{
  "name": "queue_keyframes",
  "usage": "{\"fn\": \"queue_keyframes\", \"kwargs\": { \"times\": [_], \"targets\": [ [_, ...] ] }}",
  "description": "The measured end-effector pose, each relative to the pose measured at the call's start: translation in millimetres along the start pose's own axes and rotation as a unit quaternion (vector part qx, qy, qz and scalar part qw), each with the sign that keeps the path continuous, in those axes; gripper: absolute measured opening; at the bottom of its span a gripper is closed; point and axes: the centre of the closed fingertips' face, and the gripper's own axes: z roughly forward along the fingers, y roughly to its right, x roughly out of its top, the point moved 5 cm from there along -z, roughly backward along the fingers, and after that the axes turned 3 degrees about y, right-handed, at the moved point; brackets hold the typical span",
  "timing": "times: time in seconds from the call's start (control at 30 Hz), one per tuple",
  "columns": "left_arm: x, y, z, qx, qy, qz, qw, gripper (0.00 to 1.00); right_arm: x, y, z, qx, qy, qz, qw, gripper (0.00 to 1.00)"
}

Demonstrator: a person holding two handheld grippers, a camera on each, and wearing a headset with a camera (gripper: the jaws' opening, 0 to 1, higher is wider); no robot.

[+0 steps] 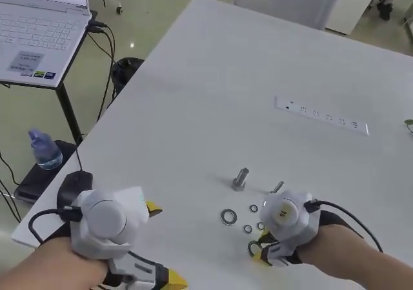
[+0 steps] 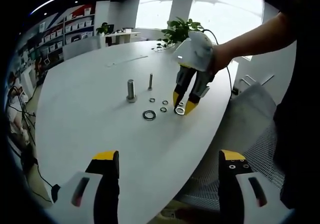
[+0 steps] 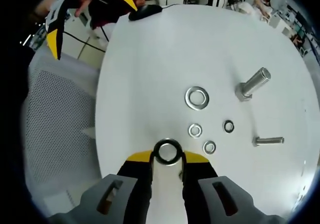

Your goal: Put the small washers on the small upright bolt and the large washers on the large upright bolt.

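While the left gripper (image 2: pixel 169 158) hangs over the near left edge of the white table (image 1: pixel 193 96), its yellow-tipped black fingers stand wide apart and hold nothing. Off the table's left side in the head view a white laptop (image 1: pixel 39 25) sits on a stand, with a bluish plastic bottle (image 1: pixel 44 149) lower down. Moving right across the tabletop, a loose large flat steel washer (image 1: pixel 228 217) lies flat. Just behind it the large hex-head steel bolt (image 1: pixel 240 179) stands upright on its head, its shank bare. Right of that washer three small steel washers (image 1: pixel 253 208) lie flat in a loose cluster, apart from one another. Beyond them the small thin steel bolt (image 1: pixel 277 187) stands upright, its shank bare too. Next comes the right gripper (image 3: pixel 167 158), pointing down at the near edge of the table. Its two yellow-tipped fingers are closed in on a second large steel washer (image 3: pixel 168 142), one tip against each side of the ring. Whether that ring is lifted or touching the table I cannot tell. It sits just on the near side of the small washers, apart from both bolts. Farthest right and back, a long white power strip (image 1: pixel 321 115) lies on the table.
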Motion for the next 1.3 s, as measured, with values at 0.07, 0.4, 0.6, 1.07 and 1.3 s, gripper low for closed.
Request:
{"fn": "queue_keyframes", "kwargs": {
  "times": [0.07, 0.4, 0.6, 1.07, 1.3],
  "targets": [
    [-1.8, 0.6, 0.6, -0.001, -0.001, 0.002, 1.0000, 0.81, -0.4, 0.8, -4.6, 0.001, 0.000, 0.001, 1.0000, 0.22],
    [-3.5, 0.2, 0.6, 0.000, -0.005, 0.006, 1.0000, 0.81, -4.3, 15.2, -35.9, -0.016, 0.004, 0.012, 0.9998, 0.22],
    [-1.6, 1.7, 3.0, 0.000, -0.005, 0.006, 1.0000, 0.81, -1.6, 22.5, -52.8, -0.019, 0.006, 0.005, 0.9998, 0.22],
    [-1.1, 5.2, 4.0, -0.003, -0.006, 0.011, 0.9999, 0.81, 18.8, 56.1, -94.0, -0.027, 0.015, 0.007, 0.9995, 0.22],
    [-2.6, 3.1, 1.1, 0.000, -0.004, 0.010, 0.9999, 0.81, 32.3, 72.2, -101.4, -0.040, 0.006, -0.016, 0.9990, 0.22]
  ]
}}
